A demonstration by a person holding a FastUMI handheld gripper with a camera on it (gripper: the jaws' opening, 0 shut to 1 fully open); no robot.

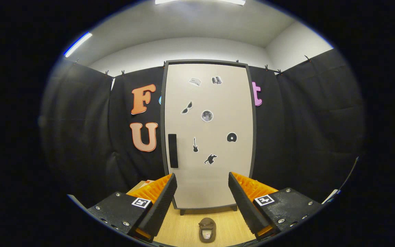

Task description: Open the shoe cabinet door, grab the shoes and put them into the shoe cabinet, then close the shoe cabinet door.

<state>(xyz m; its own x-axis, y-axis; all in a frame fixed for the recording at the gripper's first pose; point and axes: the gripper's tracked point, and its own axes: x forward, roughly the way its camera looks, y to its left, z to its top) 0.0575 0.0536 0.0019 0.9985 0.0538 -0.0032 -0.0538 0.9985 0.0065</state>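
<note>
Fingers of the gripper are standing spread wide, gripping nothing. Straight ahead and well beyond them, the shoe cabinet is standing upright with its tall pale door closed, its long axis running vertically. A dark bar handle is sitting near the door's left edge, closer to the left finger, so opening likely means reaching ahead and leftward. One brown shoe is lying on the wooden floor between the fingers, nearer than the cabinet.
</note>
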